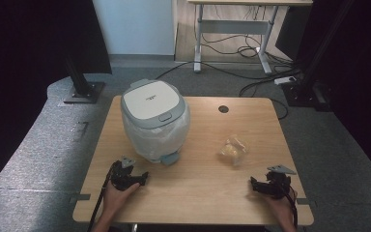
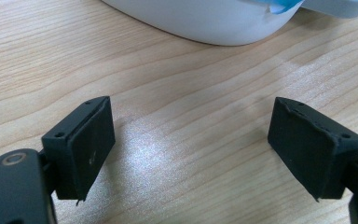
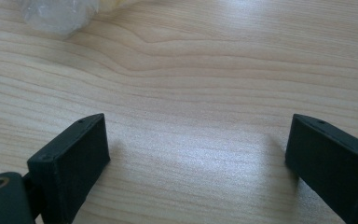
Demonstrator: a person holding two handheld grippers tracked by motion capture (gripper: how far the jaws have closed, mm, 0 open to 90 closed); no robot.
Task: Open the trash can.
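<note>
Both pairs of tongs rest low at the near edge of the light wooden table [image 1: 200,186], so I'd judge the sensible start is a slow, level reach toward the goods. The left gripper [image 1: 142,178] gapes wide and empty, the white rice cooker with a grey lid, wrapped in clear film [image 1: 154,119], just beyond it. The right gripper [image 1: 254,185] is equally wide and empty, the small clear plastic bag of yellow pieces [image 1: 234,150] lying farther off and a little left.

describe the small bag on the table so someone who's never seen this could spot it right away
Start at the wooden table and find the big white rice cooker on its left half. To that cooker's right, a small clear plastic bag lies alone. It is crinkled, with something pale yellow inside, and much smaller than the cooker.
</note>
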